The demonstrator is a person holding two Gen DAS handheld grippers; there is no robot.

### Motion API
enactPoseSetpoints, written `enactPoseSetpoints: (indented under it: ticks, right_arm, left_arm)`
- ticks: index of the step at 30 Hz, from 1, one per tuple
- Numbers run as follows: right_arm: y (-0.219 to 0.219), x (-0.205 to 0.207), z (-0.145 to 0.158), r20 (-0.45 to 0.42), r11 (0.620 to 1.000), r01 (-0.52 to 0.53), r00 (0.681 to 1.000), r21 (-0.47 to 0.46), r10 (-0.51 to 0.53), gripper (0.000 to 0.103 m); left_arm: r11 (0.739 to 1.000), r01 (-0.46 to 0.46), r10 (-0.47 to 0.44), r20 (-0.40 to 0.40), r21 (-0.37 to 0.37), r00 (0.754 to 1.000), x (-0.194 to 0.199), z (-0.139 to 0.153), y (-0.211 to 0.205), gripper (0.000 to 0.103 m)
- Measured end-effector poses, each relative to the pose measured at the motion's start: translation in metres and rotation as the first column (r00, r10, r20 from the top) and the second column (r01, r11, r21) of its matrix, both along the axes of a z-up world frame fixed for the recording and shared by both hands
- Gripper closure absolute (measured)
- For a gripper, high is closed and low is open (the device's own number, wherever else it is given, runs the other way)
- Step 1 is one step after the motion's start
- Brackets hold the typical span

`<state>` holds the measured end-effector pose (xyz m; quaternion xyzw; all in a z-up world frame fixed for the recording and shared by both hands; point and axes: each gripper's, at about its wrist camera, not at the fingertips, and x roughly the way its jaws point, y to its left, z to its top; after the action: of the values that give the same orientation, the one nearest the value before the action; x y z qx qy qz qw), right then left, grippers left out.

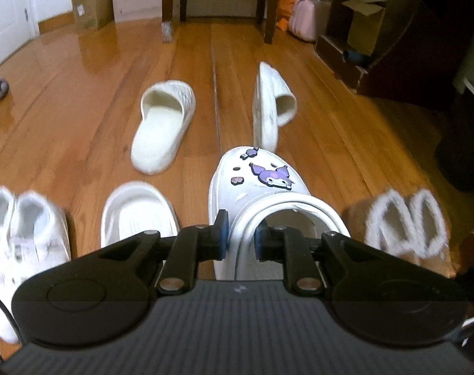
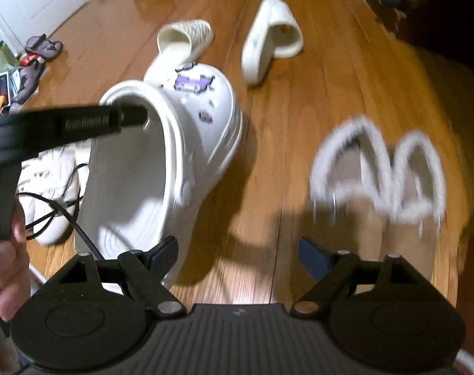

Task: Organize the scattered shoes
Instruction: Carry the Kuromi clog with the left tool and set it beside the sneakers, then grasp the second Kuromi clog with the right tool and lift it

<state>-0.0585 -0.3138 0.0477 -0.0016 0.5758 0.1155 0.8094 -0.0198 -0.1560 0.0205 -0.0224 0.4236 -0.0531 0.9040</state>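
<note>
The white foam clog with purple cartoon charms on its toe (image 1: 262, 187) sits in the lower centre of the left wrist view, pinched at its heel rim and strap by the left gripper (image 1: 240, 234), whose jaws stand narrow with the blue pads pressing either side of that rim. Its long axis runs straight away from this gripper, toe pointing up the frame toward the far room. In the right wrist view the same clog fills the left centre, tilted with its opening turned to the camera and seemingly lifted off the wooden plank floor (image 1: 81, 93), though blur leaves that uncertain. The right gripper (image 2: 237, 257) hangs at the lower centre of its own view, jaws wide and nothing between them, so the left hand is the one that has the clog. To the lower left of the left wrist view lies a matching white clog without visible charms (image 1: 138, 212), just beside the held one; setting the carried clog parallel to it looks like the coming move. Further out are a pair of white sneakers (image 1: 21, 234) at far left, tan slippers with fluffy white trim (image 1: 405, 222) at right, and two cream ribbed slides: one flat (image 1: 162, 125), one on its side (image 1: 271, 103).
</note>
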Motion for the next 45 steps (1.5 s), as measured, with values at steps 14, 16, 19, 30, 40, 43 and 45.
enactPoseSetpoints:
  ticks: [14,16,19,30,40,43,45]
  right_arm:
    - [0.045,-0.014,0.013,-0.02,0.996,-0.082,0.996,-0.041,0.082,0.012]
    - [0.055,-0.014,0.007,-0.048,0.995,-0.093,0.995,-0.027,0.091,0.012]
    - [0.072,-0.019,0.006,-0.053,0.987,-0.155,0.987,-0.042,0.153,0.013]
    - [0.107,-0.022,-0.009,-0.023,0.928,-0.332,0.943,-0.17,0.333,0.033]
    - [0.101,-0.001,-0.006,0.103,0.932,-0.308,0.938,-0.191,0.331,0.038]
    - [0.107,-0.003,-0.011,0.121,0.909,-0.366,0.911,-0.2,0.393,0.045]
    - [0.111,-0.004,-0.015,0.112,0.889,-0.406,0.894,-0.21,0.434,0.049]
  left_arm:
    - [0.987,0.141,-0.15,-0.124,-0.08,0.981,-0.063,-0.001,0.034,0.065]
    - [0.987,0.152,-0.157,-0.123,-0.049,0.98,-0.065,0.001,0.037,0.06]
    - [0.979,0.187,-0.175,-0.137,0.08,0.975,-0.071,-0.003,0.042,0.051]
    - [0.963,0.268,-0.257,-0.208,0.026,0.944,-0.077,-0.006,0.075,0.02]
    - [0.952,0.307,-0.291,-0.283,0.01,0.914,-0.079,-0.033,0.075,0.014]
    - [0.955,0.297,-0.287,-0.287,-0.012,0.914,-0.078,-0.035,0.081,0.014]
    - [0.955,0.295,-0.29,-0.29,-0.026,0.912,-0.079,-0.035,0.085,0.014]
